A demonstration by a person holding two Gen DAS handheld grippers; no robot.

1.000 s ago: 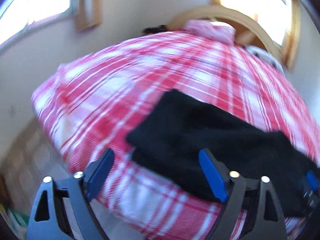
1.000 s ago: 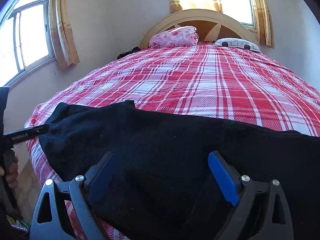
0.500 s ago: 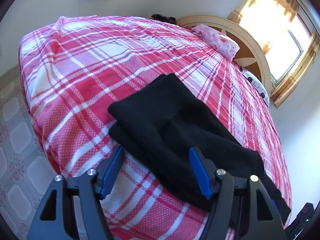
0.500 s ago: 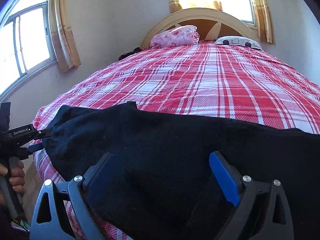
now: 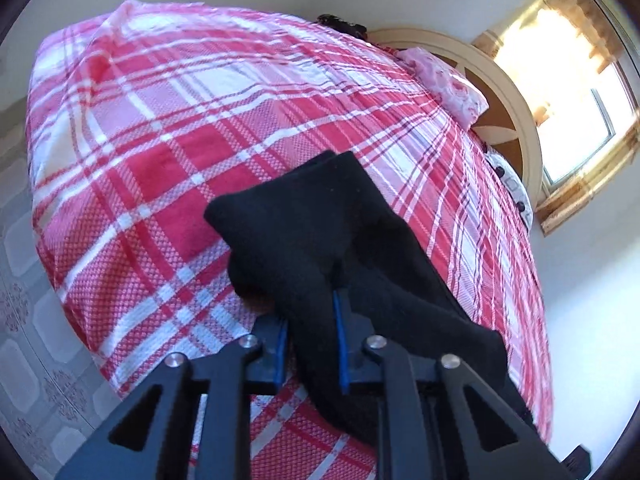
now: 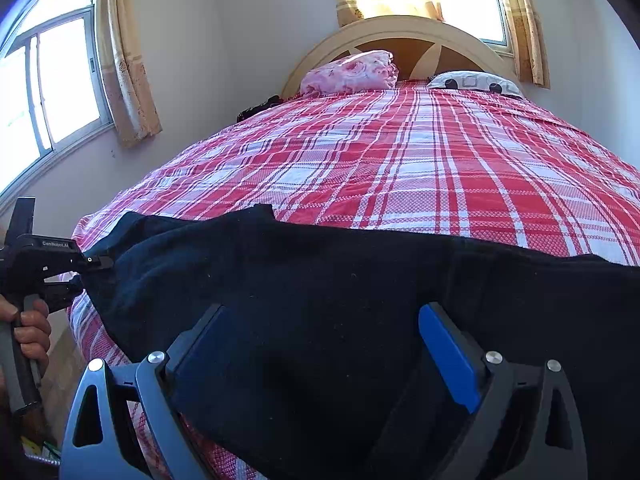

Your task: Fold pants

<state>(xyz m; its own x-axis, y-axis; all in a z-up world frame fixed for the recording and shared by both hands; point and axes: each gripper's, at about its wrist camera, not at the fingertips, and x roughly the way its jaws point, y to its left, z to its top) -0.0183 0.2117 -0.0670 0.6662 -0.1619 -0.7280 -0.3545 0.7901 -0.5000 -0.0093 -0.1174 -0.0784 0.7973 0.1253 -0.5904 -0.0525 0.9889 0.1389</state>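
Note:
Black pants [image 5: 312, 232] lie across the near end of a bed with a red and white plaid cover [image 5: 160, 140]. My left gripper [image 5: 310, 344] has its jaws closing tight on a bunched fold at the end of the pants, blue pads pressing the cloth. From the right wrist view, the left gripper [image 6: 96, 260] bites the left end of the pants [image 6: 320, 272], with a person's hand [image 6: 28, 328] on its handle. My right gripper [image 6: 320, 344] stands open low over the middle of the pants, its fingers wide apart and not pressing the cloth.
A pink pillow [image 6: 352, 72] and a white dotted pillow [image 6: 476, 82] rest against the arched headboard [image 6: 400, 28]. A small dark object [image 6: 260, 106] lies at the bed's far left edge. Tiled floor [image 5: 24, 320] runs beside the bed. Curtained windows [image 6: 60, 92] are on the walls.
The left gripper rolled, came in over the end of the pants and shut on a fold of the cloth. The right gripper stayed still and open.

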